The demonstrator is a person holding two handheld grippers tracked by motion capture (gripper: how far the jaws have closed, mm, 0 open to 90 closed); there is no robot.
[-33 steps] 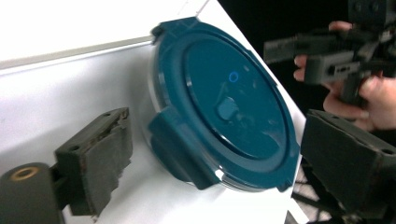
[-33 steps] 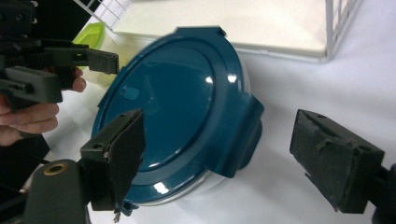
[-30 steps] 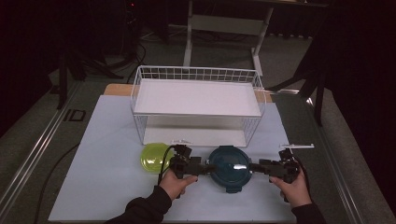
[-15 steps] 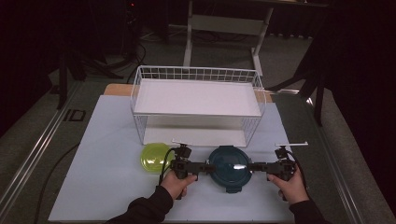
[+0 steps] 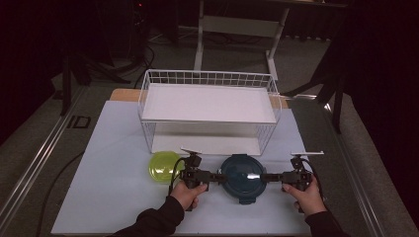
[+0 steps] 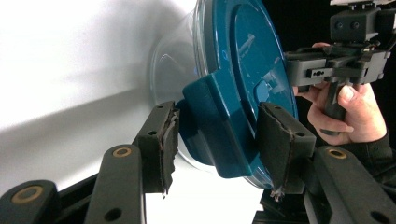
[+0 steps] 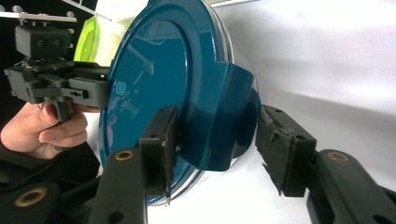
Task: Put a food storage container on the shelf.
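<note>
Left gripper [image 6: 217, 140]: its jaws have just been closing around the left latch tab [image 6: 219, 126] of the teal lid [image 6: 243, 70]. The right-hand pad sits against the tab's face; the other pad appears a hair off it, so contact looks partial, not a firm clamp.

Right gripper [image 7: 215, 140]: jaws have likewise just been closing, straddling the opposite latch tab [image 7: 224, 116]. The left pad touches the lid side; the far pad stands visibly apart from the tab. No grip yet.

The thing worked on is a round clear container with teal lid [image 5: 241, 172], resting on the white mat [image 5: 99, 197] at the near edge, between the two grippers, just in front of the white wire basket [image 5: 207, 79]. A yellow-green bowl [image 5: 163, 167] sits just beside the left gripper [image 5: 210, 177], on its far-left side. The right gripper [image 5: 272, 177] comes in from the other side.

Risks, as judged:
- Uneven pad contact could let a tab slip out when pulled, snapping back.
- If one tab releases before the other, the container may tip or skid toward the held side.
- The pad edges look frayed; weaker friction on glossy plastic.
- A sideways jolt to the left could knock the yellow-green bowl.

Writing: "ID" is readable on the dark floor left of the mat [image 5: 79, 122]. No brand or label legible on lid or container.
</note>
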